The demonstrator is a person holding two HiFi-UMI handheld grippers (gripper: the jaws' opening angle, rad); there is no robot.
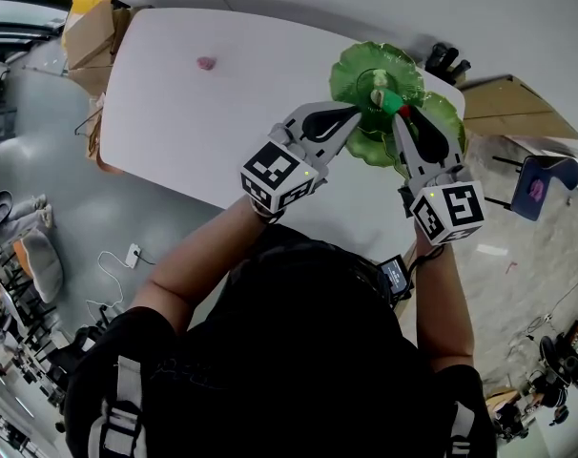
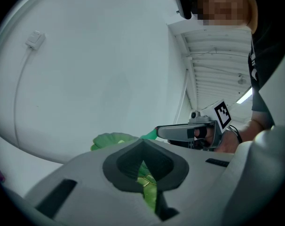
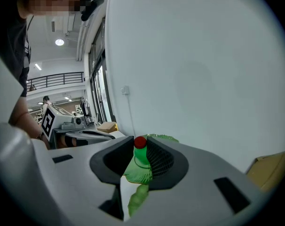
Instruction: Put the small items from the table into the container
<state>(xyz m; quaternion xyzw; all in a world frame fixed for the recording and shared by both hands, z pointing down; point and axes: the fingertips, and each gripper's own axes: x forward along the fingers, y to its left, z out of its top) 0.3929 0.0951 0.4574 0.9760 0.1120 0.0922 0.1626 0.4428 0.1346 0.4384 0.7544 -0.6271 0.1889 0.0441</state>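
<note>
Two grips on: right fingers [image 3: 164,160] pinch the red-capped green piece [image 3: 138,165] above the green container [image 1: 363,63] at the table's [image 1: 222,132] 2 o'clock. Left fingers [image 2: 122,169] clamp its rim. I'd lower first and release low. Pink item [image 1: 206,63] sits at 11 o'clock.

Glossy translucent green plastic dish [image 1: 347,80], matt white table [image 1: 222,132]
</note>
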